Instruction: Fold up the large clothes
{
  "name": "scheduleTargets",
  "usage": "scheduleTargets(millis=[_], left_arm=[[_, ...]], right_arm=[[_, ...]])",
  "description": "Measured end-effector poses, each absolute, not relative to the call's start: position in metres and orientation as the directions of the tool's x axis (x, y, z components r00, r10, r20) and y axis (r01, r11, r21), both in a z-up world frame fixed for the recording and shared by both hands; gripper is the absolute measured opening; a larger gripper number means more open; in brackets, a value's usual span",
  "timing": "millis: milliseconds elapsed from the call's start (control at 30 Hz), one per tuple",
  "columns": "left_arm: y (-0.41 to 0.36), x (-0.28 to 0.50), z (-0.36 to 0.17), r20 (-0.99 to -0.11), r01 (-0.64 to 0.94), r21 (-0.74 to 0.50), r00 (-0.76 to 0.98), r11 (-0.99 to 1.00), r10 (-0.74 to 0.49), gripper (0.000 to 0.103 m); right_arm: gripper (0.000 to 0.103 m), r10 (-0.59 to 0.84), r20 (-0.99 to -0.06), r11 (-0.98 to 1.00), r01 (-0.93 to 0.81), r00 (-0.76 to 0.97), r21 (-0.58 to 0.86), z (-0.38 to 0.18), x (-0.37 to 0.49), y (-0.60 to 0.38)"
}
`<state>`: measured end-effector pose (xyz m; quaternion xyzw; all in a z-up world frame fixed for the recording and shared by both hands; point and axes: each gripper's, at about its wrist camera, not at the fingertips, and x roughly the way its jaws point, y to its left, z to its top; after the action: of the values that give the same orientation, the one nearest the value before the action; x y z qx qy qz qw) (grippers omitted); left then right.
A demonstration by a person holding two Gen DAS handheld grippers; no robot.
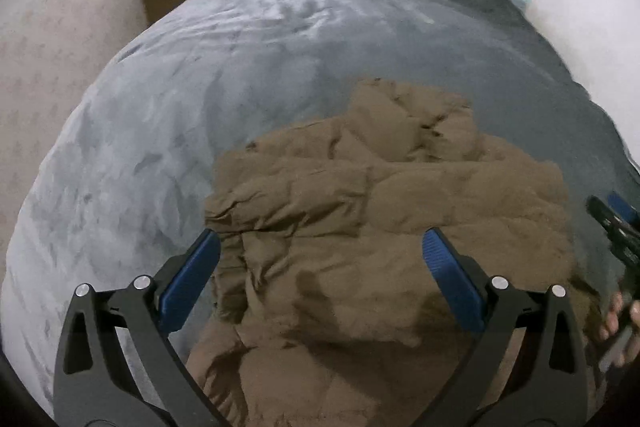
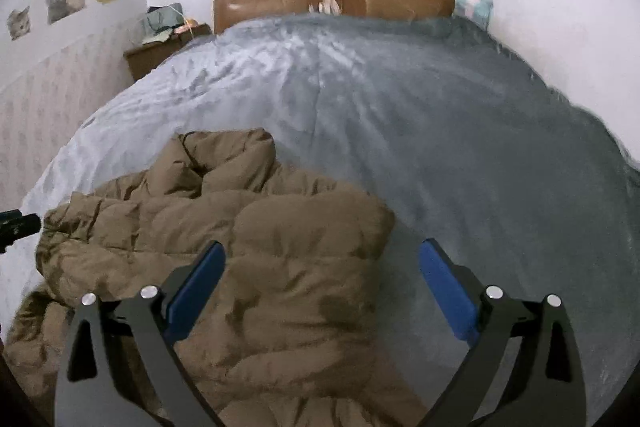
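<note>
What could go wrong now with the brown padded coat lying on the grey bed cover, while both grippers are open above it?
1. The puffy brown padded coat looks springy; with the left gripper and right gripper both open and holding nothing, its folds may bulge open.
2. The coat lies near the close edge of the soft grey bed cover, so a careless pull might drag it off.

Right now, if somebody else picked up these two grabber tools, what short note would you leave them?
Left hand-held gripper: open, nothing between its fingers, above the brown puffer coat.
Right hand-held gripper: open, empty, over the coat's right edge.
Coat: lies on the grey bed cover, near the foot of the bed, bunched into a rough bundle with folds already laid over.
Left to do: judge whether the bundle is neat enough; probably square it up with one more fold.
</note>
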<state>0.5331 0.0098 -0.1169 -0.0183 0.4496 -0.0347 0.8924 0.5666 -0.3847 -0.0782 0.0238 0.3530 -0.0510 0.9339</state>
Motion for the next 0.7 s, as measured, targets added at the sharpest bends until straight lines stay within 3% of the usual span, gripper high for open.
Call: scheduleTargets(millis=[200, 300, 433, 700], left_arm=[[-0.001, 0.572, -0.157, -0.862, 0.023, 0.026, 0.508, 0.999, 0.011, 0.1], [0.001, 0.589, -0.186, -0.89, 0.019, 0.117, 0.445, 0.993, 0.096, 0.1], [0.011, 0.601, -0.209, -0.916, 0.022, 0.058, 0.398, 0.998, 0.044, 0.1], [0.007, 0.622, -0.217, -0.935, 0.048, 0.079, 0.349, 0.996, 0.057, 0.1]], right_arm=[[0.097, -0.033, -0.721, 0.998, 0.061, 0.692, 0.013, -0.105, 0.604, -0.372], [0.097, -0.017, -0.812, 0.997, 0.07, 0.583, 0.03, -0.138, 0.632, -0.374], [0.098, -0.037, -0.852, 0.998, 0.057, 0.522, -0.009, -0.165, 0.647, -0.37], [0.102, -0.013, -0.903, 0.998, 0.06, 0.43, 0.014, -0.18, 0.666, -0.377]])
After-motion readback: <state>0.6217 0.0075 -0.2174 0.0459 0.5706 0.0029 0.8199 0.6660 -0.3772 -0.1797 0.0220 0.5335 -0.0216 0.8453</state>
